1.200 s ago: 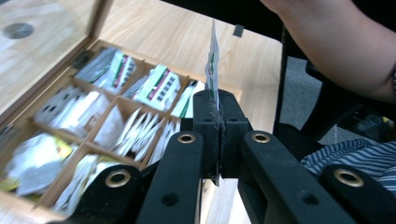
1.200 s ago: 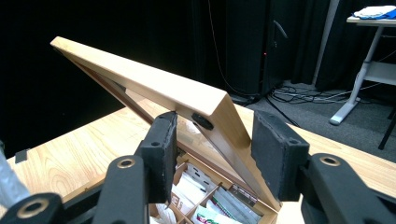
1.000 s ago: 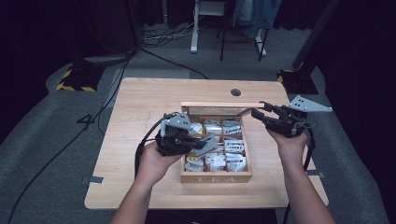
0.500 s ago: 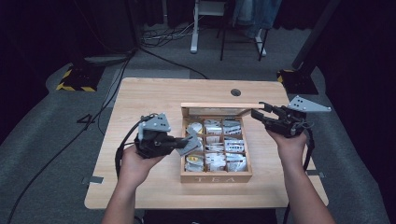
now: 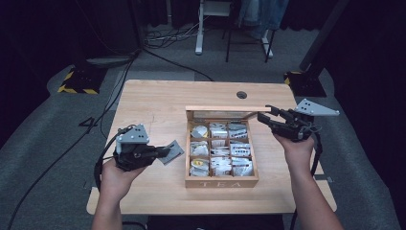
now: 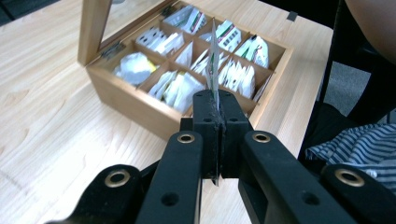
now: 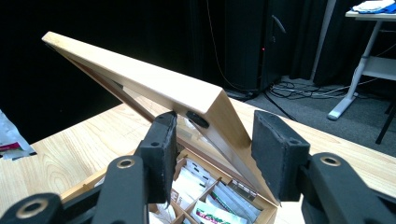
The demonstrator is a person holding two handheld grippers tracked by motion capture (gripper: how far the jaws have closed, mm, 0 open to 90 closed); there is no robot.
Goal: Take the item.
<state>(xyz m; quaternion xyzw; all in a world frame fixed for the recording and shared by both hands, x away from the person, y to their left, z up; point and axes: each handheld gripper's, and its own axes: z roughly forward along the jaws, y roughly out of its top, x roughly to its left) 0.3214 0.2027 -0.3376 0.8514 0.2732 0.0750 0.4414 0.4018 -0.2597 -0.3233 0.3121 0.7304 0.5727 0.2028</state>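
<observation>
Tea packet out of box, lid propped.
Left hand-held gripper (image 5: 165,152) is clamped on a tea packet (image 5: 173,151) over the bench (image 5: 158,103), left of the tea box (image 5: 221,182). Right hand-held gripper (image 5: 262,117), jaws half apart, straddles the raised lid (image 5: 225,108) corner; grip uncertain.

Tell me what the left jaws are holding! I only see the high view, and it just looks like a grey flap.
Observer: A flat tea packet, clamped edge-on in the shut jaws of the left gripper. It has green and red print.
Operator: Is the other one squeezing the lid?
Observer: The corner of the lid sits between the jaws of the right gripper, but one pad stands apart from it.
Operator: Anything under the lid?
Observer: A small black bump near that corner.
</observation>
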